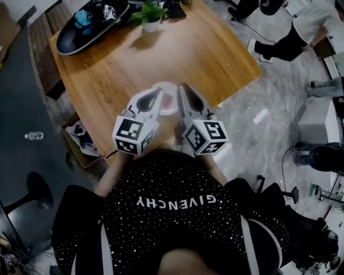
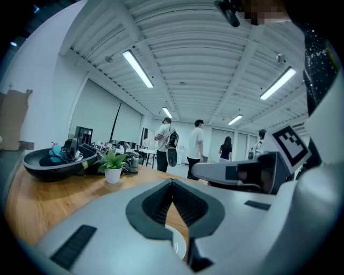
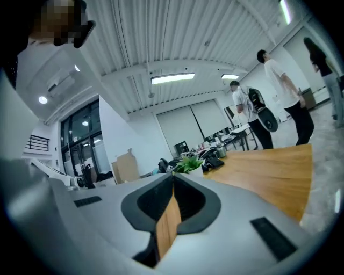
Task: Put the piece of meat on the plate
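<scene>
The left claw [image 1: 159, 91] and the right claw [image 1: 181, 86] are held up side by side, close to the person's black top [image 1: 177, 215]. They hang over the near edge of the wooden table [image 1: 204, 53]. Each one has a cube with black and white squares at its back end, the left cube [image 1: 133, 134] and the right cube [image 1: 205, 137].

In the left gripper view the left claw is closed. Its two tips touch and nothing is held between them. Through the small gap below the tips you can see a bit of white rim and some wood. In the right gripper view the right claw is closed too, tips together and empty, with only the wood of the table showing through its gap.

The white plate [image 1: 165, 86] sits on the table near that edge, right under and between the two claw tips, so part of it is hidden. A soft pink patch [image 1: 169, 103] lies on the plate. It may be the meat, but it is too blurry to be sure.

At the far end of the table stand a small green plant [image 1: 149, 13] in a white pot and a big black tray [image 1: 88, 29] with things in it. A bottle [image 1: 34, 136] lies on the floor to the left. People stand in the room beyond the table.
</scene>
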`<state>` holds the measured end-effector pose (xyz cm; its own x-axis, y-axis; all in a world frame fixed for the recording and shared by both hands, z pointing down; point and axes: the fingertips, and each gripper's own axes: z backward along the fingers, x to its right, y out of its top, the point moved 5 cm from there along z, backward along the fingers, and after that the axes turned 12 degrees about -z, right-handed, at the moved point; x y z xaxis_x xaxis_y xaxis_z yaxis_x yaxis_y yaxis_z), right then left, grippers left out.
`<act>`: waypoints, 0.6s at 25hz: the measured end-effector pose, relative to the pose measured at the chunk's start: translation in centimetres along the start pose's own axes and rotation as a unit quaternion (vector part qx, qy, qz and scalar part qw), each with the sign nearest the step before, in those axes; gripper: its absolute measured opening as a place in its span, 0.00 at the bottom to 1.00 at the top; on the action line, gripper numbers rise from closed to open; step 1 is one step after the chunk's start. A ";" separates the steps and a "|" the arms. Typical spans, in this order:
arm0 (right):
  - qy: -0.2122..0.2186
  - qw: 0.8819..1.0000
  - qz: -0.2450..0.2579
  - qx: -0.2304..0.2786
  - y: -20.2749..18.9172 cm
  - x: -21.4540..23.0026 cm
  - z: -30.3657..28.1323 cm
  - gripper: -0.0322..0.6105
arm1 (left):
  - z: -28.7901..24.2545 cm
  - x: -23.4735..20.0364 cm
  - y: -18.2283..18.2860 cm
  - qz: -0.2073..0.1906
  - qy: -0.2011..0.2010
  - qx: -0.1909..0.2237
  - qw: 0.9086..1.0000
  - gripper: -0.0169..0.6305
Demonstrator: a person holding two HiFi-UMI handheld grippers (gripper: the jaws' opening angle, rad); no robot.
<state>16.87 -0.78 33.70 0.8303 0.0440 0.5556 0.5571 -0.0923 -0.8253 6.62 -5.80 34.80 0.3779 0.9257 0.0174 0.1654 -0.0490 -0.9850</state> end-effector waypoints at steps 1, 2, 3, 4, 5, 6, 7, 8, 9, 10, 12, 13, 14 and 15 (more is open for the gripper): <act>-0.011 1.000 0.006 0.003 -0.1 0.2 0.3 0.07 | 0.0 0.1 0.0 0.001 -0.001 0.000 1.000 0.04; -0.016 1.000 0.009 0.004 -0.2 0.4 0.6 0.07 | 0.0 0.1 -0.1 0.002 -0.001 0.001 1.000 0.04; -0.019 1.000 0.008 0.003 -0.4 0.5 0.8 0.07 | 0.0 0.1 -0.1 0.003 -0.002 0.000 1.000 0.04; -0.022 1.000 0.007 0.002 -0.5 0.6 0.9 0.07 | 0.1 0.1 -0.2 0.004 -0.002 0.000 1.000 0.04; -0.025 1.000 0.006 0.000 -0.7 0.6 1.0 0.07 | 0.1 0.1 -0.3 0.005 -0.002 -0.001 1.000 0.04; -0.027 1.000 0.007 -0.003 -0.9 0.6 1.0 0.07 | 0.2 0.1 -0.4 0.007 -0.001 -0.002 1.000 0.04; -0.028 1.000 0.007 -0.007 -1.2 0.6 1.0 0.07 | 0.3 0.1 -0.6 0.008 0.000 -0.003 1.000 0.04; -0.030 0.999 0.008 -0.010 -1.4 0.6 1.0 0.07 | 0.4 0.0 -0.8 0.010 0.003 -0.004 1.000 0.04; -0.033 0.999 0.010 -0.015 -1.7 0.5 1.0 0.07 | 0.5 -0.1 -1.1 0.012 0.006 -0.006 1.000 0.04; -0.035 0.999 0.012 -0.019 -2.0 0.5 1.0 0.07 | 0.6 -0.2 -1.3 0.014 0.010 -0.009 1.000 0.04; -0.037 0.999 0.015 -0.026 -2.2 0.6 1.0 0.07 | 0.9 -0.5 -1.8 0.021 0.016 -0.012 1.000 0.04; -0.038 0.999 0.015 -0.028 -2.3 0.6 0.9 0.07 | 1.0 -0.6 -1.9 0.024 0.018 -0.014 0.999 0.04; -0.038 0.999 0.016 -0.030 -2.3 0.7 0.9 0.07 | 1.0 -0.7 -2.0 0.026 0.019 -0.015 0.999 0.04; -0.039 0.999 0.017 -0.032 -2.3 0.8 0.8 0.07 | 1.0 -0.7 -2.1 0.026 0.020 -0.016 0.999 0.04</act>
<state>16.27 0.27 35.90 0.8488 0.1168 0.5156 0.5284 -0.1574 -0.8343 5.04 -5.99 36.70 0.4223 0.9061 -0.0272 0.1723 -0.1096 -0.9789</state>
